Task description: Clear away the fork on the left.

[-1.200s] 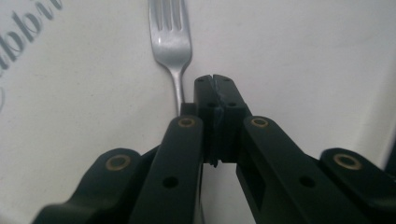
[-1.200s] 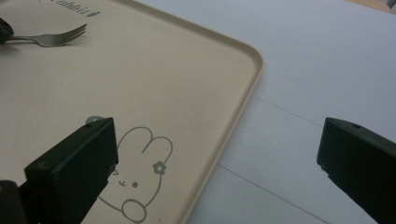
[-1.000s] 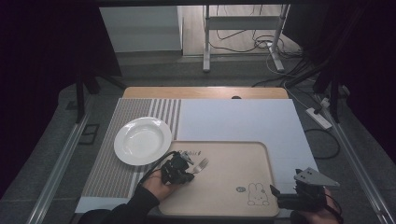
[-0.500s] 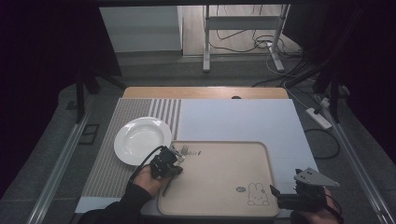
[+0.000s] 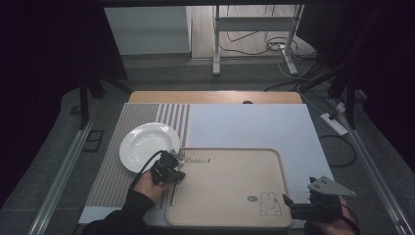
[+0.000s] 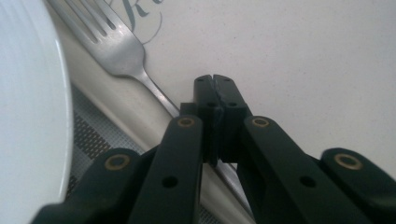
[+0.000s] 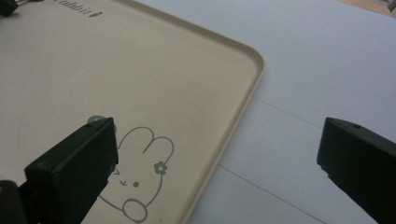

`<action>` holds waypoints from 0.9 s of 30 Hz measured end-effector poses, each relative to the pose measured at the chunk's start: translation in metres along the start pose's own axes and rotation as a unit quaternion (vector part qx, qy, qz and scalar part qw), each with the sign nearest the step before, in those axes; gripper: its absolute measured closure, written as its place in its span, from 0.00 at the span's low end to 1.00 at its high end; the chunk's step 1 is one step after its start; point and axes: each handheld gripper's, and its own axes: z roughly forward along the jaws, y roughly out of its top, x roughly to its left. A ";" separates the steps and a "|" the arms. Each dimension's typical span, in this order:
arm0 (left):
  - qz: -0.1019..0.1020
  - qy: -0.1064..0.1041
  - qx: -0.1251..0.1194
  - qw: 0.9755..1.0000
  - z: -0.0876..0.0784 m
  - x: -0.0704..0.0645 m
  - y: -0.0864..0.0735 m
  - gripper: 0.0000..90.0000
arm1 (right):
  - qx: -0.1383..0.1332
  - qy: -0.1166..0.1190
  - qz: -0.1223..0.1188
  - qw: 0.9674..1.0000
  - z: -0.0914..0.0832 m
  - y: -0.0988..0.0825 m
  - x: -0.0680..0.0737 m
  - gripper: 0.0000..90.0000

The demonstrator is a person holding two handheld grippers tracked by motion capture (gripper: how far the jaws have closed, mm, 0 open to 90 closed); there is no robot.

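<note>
Tray (image 5: 230, 196) interior lying bare, giving wide passage. White plate (image 5: 144, 146) crowding tray's left rim, fork (image 6: 116, 49) lying between them. Right of tray, white mat (image 5: 254, 127) offering free room.

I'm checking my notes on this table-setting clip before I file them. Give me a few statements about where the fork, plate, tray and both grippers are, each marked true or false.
1. The left gripper is shut on the fork handle. True.
2. The fork lies in the middle of the white plate. False: it lies over the left rim of the beige tray, tines next to the plate.
3. The right gripper has its jaws closed. False: they stand wide apart with nothing between them.
4. The tray bears a rabbit drawing near its right front corner. True.
5. The plate sits on the tray. False: it sits on the striped mat, left of the tray.
</note>
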 end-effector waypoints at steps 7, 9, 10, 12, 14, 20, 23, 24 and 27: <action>0.018 -0.002 -0.030 0.999 -0.010 -0.006 0.001 0.79 | 0.000 0.002 0.001 1.000 0.000 0.000 0.000 0.00; 0.025 0.002 -0.036 0.999 -0.011 -0.006 0.000 0.71 | -0.001 0.001 0.001 1.000 0.000 0.000 0.000 0.00; 0.023 -0.001 -0.042 0.999 -0.012 -0.005 -0.001 0.62 | 0.000 0.001 0.000 1.000 0.000 0.000 0.000 0.00; 0.022 -0.011 -0.054 0.998 -0.014 -0.004 -0.003 0.59 | 0.000 0.001 -0.001 1.000 0.000 0.000 0.000 0.00; 0.020 -0.012 -0.065 0.998 -0.016 -0.002 -0.005 0.48 | 0.001 0.001 -0.001 1.000 0.000 0.000 0.000 0.00; -0.002 -0.034 -0.075 0.997 -0.021 0.009 -0.011 0.20 | 0.000 0.001 0.000 1.000 0.000 0.000 0.000 0.00; -0.004 -0.033 -0.080 0.996 -0.025 0.012 -0.015 0.14 | 0.000 0.001 0.000 1.000 0.000 0.000 0.000 0.00; -0.006 -0.032 -0.082 0.996 -0.027 0.013 -0.016 0.13 | 0.000 0.001 0.000 1.000 0.000 0.000 0.000 0.00; -0.004 -0.028 -0.086 0.996 -0.031 0.016 -0.020 0.05 | 0.000 0.001 0.000 1.000 0.000 0.000 0.000 0.00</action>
